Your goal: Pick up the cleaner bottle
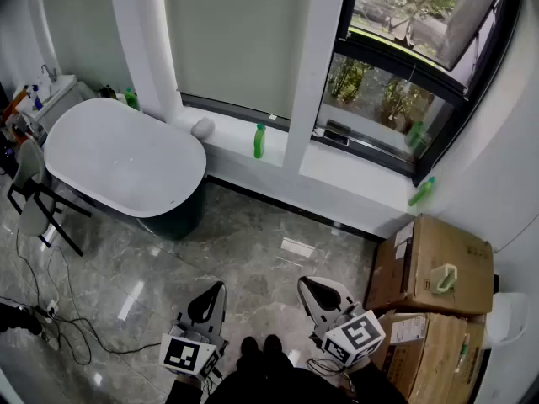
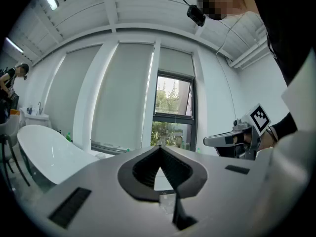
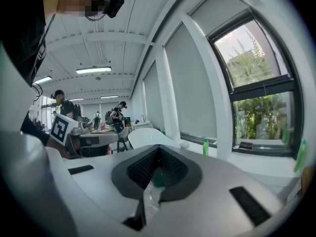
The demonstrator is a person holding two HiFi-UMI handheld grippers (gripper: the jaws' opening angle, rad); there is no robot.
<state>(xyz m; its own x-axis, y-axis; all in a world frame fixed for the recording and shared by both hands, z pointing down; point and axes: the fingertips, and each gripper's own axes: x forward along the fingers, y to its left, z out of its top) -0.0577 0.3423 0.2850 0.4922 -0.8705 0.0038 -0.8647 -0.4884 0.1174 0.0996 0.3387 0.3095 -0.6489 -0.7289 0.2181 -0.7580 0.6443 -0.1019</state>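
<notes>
**Both grippers are closed, far from the bottle**

The green cleaner bottle (image 1: 259,141) stands upright on the white window sill (image 1: 354,179). It is in front of the white post beside the window. It is well apart from both grippers.

The left gripper (image 1: 220,286) is low over the grey marble floor (image 1: 253,234). Its fingers are pressed together and there is nothing in them. The right gripper (image 1: 304,282) is near it. Its fingers are together too, and they hold nothing. Both grippers point toward the window wall.

A big white bathtub (image 1: 118,154) sits on the left, near the sill. A second green bottle (image 1: 130,99) stands behind the tub. A leaning green bottle (image 1: 421,192) is at the right end of the sill. Cardboard boxes (image 1: 438,268) sit on the floor at the right.
</notes>
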